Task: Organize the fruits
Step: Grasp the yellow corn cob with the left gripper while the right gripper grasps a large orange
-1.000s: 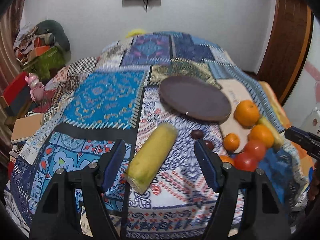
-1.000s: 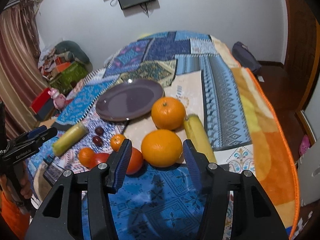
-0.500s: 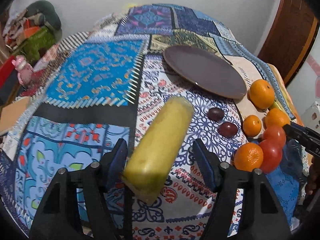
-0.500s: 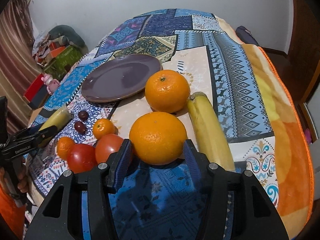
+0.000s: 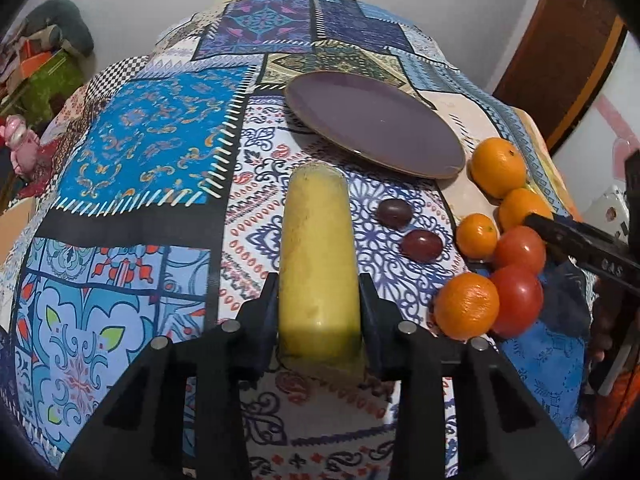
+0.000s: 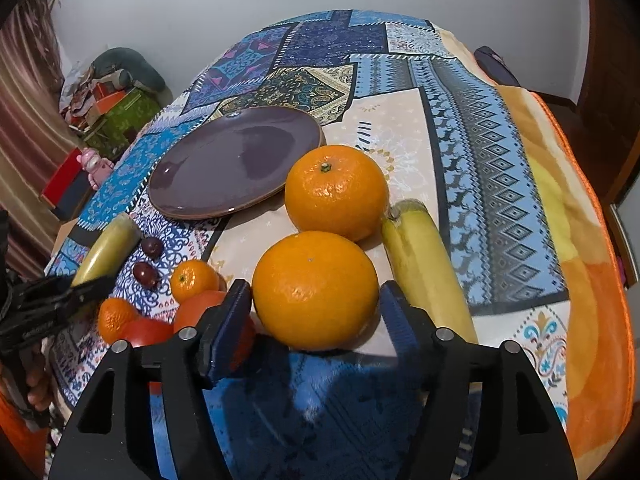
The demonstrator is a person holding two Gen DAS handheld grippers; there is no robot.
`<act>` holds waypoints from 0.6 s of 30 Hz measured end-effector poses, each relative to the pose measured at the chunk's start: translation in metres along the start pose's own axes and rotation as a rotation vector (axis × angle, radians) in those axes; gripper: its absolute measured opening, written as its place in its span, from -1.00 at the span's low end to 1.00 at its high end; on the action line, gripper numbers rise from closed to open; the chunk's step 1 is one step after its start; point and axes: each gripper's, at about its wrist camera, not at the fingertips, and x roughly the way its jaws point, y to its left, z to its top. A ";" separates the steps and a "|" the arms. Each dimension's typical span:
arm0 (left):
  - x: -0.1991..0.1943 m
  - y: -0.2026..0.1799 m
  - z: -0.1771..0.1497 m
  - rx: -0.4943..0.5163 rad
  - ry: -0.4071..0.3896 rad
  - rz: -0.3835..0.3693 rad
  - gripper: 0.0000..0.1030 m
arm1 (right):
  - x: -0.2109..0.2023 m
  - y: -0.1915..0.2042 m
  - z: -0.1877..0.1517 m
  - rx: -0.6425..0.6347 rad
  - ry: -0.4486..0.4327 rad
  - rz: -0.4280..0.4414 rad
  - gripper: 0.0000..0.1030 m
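My left gripper [image 5: 318, 304] is shut on the near end of a yellow banana piece [image 5: 316, 252] that lies on the patterned cloth. My right gripper [image 6: 316, 304] is open, its fingers on either side of a large orange [image 6: 316, 288] without clearly touching it. A second large orange [image 6: 336, 192] sits behind it, and another banana [image 6: 424, 268] lies to the right. The empty purple plate [image 6: 236, 160] is further back; it also shows in the left wrist view [image 5: 376, 124]. Two dark grapes [image 5: 408, 228], small oranges [image 5: 466, 306] and tomatoes [image 5: 516, 306] lie between the grippers.
The fruit lies on a bed covered with a patchwork cloth [image 5: 148, 148]. Its right edge with an orange blanket [image 6: 592, 300] drops to the floor. Clutter, boxes and a pink toy [image 6: 94, 164] sit on the floor at the left.
My left gripper moved forward and closed on the banana piece. My right gripper moved in around the near large orange, with its jaws still open.
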 end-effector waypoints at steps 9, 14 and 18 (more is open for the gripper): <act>0.018 -0.002 0.017 0.017 0.021 -0.001 -0.27 | 0.011 0.000 0.004 -0.004 0.015 0.005 0.27; 0.020 -0.003 0.019 0.027 0.017 0.003 -0.27 | 0.008 0.000 0.003 0.005 0.013 0.006 0.25; 0.014 -0.006 0.017 0.033 0.010 0.026 -0.28 | 0.001 0.001 0.002 0.001 0.008 0.001 0.24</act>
